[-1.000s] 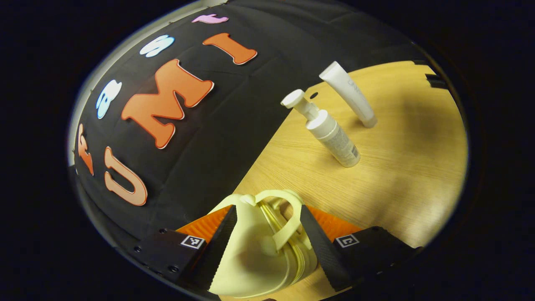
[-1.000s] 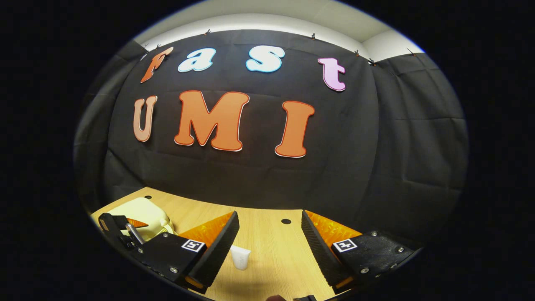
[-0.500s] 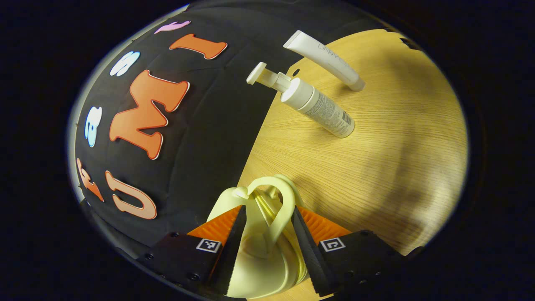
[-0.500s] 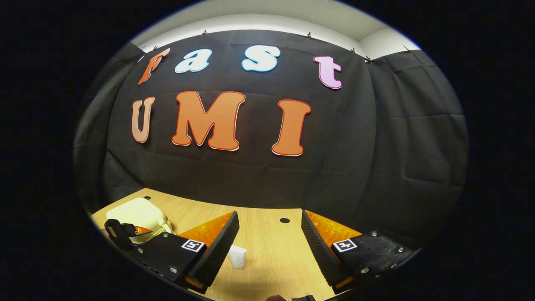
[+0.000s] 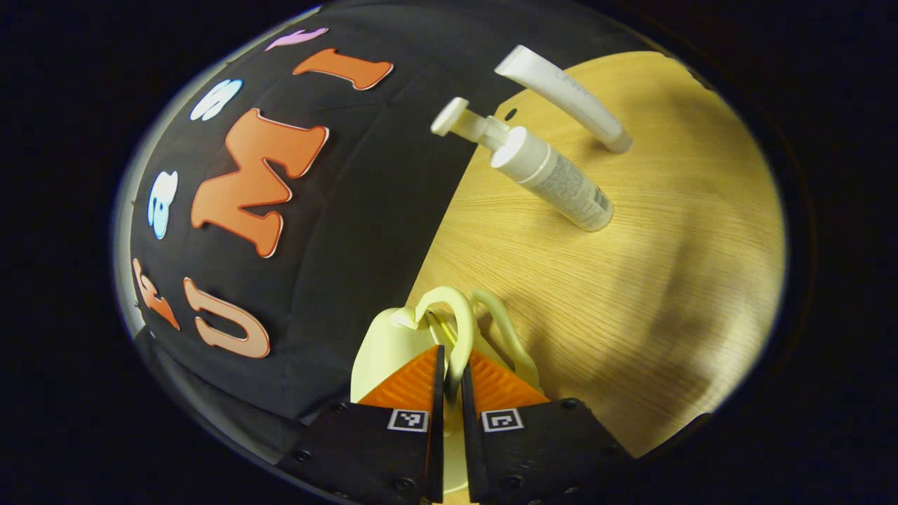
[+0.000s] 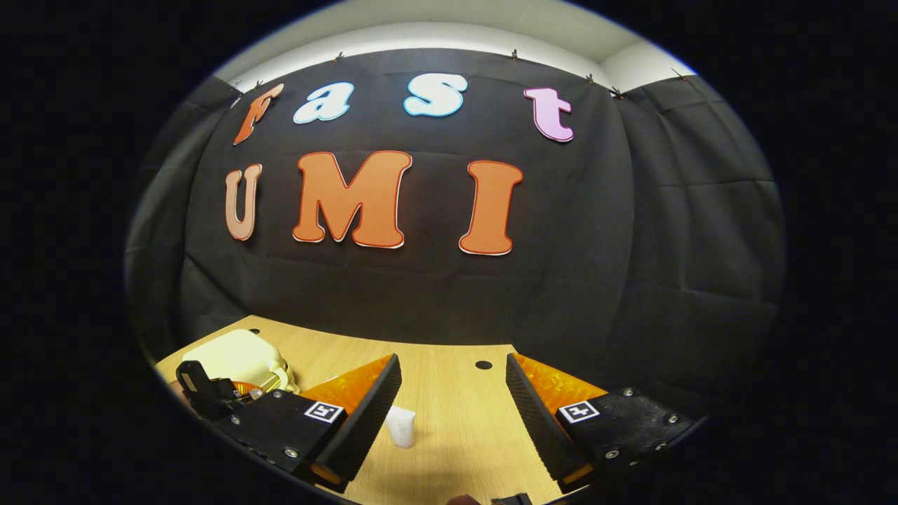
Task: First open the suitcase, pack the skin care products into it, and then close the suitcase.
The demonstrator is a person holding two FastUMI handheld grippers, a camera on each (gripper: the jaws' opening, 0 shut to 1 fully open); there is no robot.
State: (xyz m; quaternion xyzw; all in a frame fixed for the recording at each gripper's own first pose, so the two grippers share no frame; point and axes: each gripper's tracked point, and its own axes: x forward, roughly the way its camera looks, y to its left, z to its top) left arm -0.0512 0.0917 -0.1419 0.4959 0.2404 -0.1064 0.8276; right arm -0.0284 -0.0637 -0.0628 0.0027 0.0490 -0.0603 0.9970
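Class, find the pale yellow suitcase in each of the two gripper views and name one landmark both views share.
Left gripper view: the suitcase sits bottom centre, and the left gripper has its jaws closed on one handle loop.
Right gripper view: the suitcase lies at lower left on the table.
Shared landmark: the round hole in the table.

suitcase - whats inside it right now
Cannot be seen: the suitcase is closed, its shell covering the inside. The left tongs pinch one handle. The pump bottle and tube stand outside on the table.
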